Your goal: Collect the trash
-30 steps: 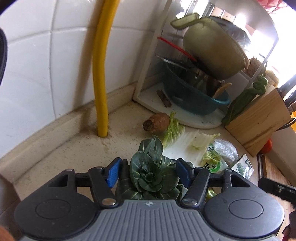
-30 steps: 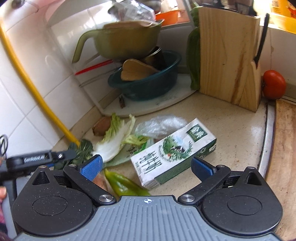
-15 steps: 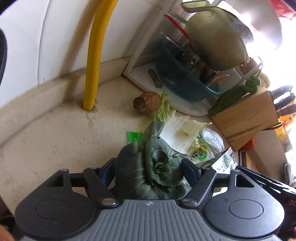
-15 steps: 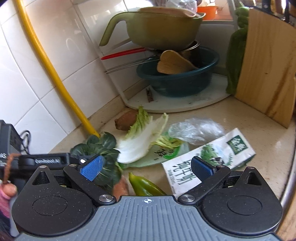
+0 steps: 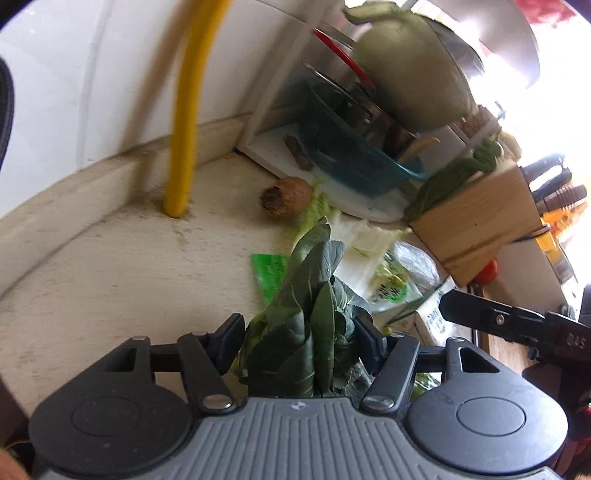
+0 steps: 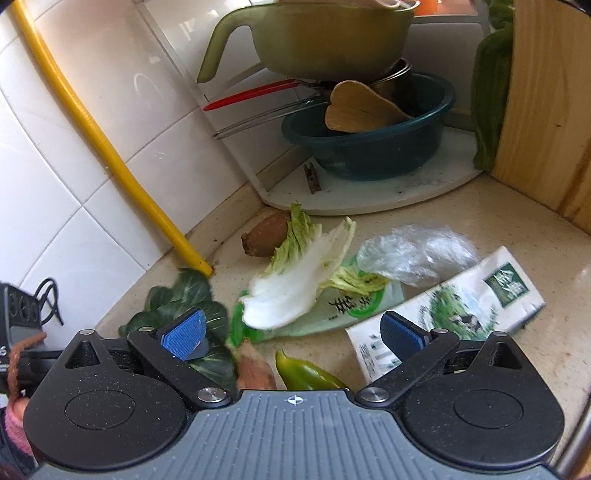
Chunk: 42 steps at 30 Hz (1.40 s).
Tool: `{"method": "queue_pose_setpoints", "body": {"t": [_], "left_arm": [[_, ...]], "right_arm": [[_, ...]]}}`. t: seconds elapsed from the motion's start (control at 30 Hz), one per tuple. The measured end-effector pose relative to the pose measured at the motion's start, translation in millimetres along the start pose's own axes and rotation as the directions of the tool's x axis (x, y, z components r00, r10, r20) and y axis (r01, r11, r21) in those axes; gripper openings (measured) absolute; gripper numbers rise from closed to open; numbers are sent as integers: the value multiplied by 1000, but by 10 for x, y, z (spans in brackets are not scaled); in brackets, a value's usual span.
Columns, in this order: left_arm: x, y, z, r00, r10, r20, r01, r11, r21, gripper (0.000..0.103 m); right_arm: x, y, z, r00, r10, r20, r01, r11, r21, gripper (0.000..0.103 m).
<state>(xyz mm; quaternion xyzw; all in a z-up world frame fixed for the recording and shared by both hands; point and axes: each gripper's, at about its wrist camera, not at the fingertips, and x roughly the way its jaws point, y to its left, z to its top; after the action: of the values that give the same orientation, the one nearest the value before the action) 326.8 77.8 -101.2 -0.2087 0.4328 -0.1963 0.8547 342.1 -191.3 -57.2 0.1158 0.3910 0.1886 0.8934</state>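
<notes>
My left gripper (image 5: 301, 341) is shut on a dark green leafy vegetable (image 5: 310, 321), squeezed and lifted off the beige counter (image 5: 110, 280); the same vegetable (image 6: 184, 302) shows at the lower left of the right wrist view. My right gripper (image 6: 291, 332) is open over a heap of scraps: a white cabbage leaf (image 6: 295, 284), a green wrapper (image 6: 347, 306), a crumpled clear plastic bag (image 6: 417, 251), a milk carton (image 6: 454, 306), a green pepper (image 6: 306, 374) and a brown root (image 6: 266, 234). Nothing lies between its pads.
A yellow pipe (image 6: 96, 129) runs down the tiled wall into the counter. A white corner rack (image 6: 369, 192) carries a teal basin (image 6: 369, 144), a wooden spatula and an olive pot (image 6: 317, 33). A wooden knife block (image 6: 546, 103) stands at the right, a tomato (image 5: 487, 269) beside it.
My left gripper closed on the leafy vegetable and raised it, folding its leaves upward. My right gripper moved left and forward over the scraps, still open.
</notes>
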Motion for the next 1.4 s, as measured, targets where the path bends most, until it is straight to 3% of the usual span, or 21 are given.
{"method": "queue_pose_setpoints", "body": {"t": [0.17, 0.3, 0.53, 0.63, 0.67, 0.73, 0.8, 1.1, 1.17, 1.2, 1.4], "left_arm": [[-202, 208, 9, 998, 30, 51, -26, 995, -92, 59], [-297, 300, -21, 996, 45, 76, -35, 991, -129, 59], [-226, 356, -94, 998, 30, 61, -18, 984, -175, 60], [-209, 374, -83, 998, 20, 58, -9, 983, -184, 60], [-206, 381, -84, 998, 18, 58, -6, 982, -187, 60], [-209, 398, -87, 998, 13, 58, -1, 980, -199, 60], [-206, 414, -91, 998, 7, 59, 5, 979, -205, 60], [-198, 451, -95, 998, -5, 63, 18, 976, -215, 61], [-194, 446, -89, 998, -4, 63, 17, 976, -215, 61], [-195, 445, -89, 998, -4, 63, 17, 976, -217, 61], [-219, 478, -103, 998, -9, 67, 25, 970, -242, 60]], "right_arm": [[294, 43, 111, 995, 83, -49, -80, 996, 47, 99], [568, 84, 146, 988, 115, -101, -108, 991, 74, 89], [778, 178, 230, 990, 65, -123, -56, 996, 71, 73], [852, 148, 285, 985, 106, -139, -88, 987, 131, 70], [902, 155, 304, 983, 103, -149, -82, 987, 141, 67], [970, 149, 316, 982, 106, -159, -78, 982, 171, 47], [994, 154, 325, 979, 133, -155, -102, 976, 193, 37], [1250, 21, 341, 976, 187, -112, -139, 930, 340, 40], [1263, 72, 367, 977, 182, -108, -141, 941, 308, 35], [1267, 100, 373, 978, 178, -112, -139, 947, 289, 28], [1190, 8, 288, 969, 219, -115, -170, 927, 333, 19]]}}
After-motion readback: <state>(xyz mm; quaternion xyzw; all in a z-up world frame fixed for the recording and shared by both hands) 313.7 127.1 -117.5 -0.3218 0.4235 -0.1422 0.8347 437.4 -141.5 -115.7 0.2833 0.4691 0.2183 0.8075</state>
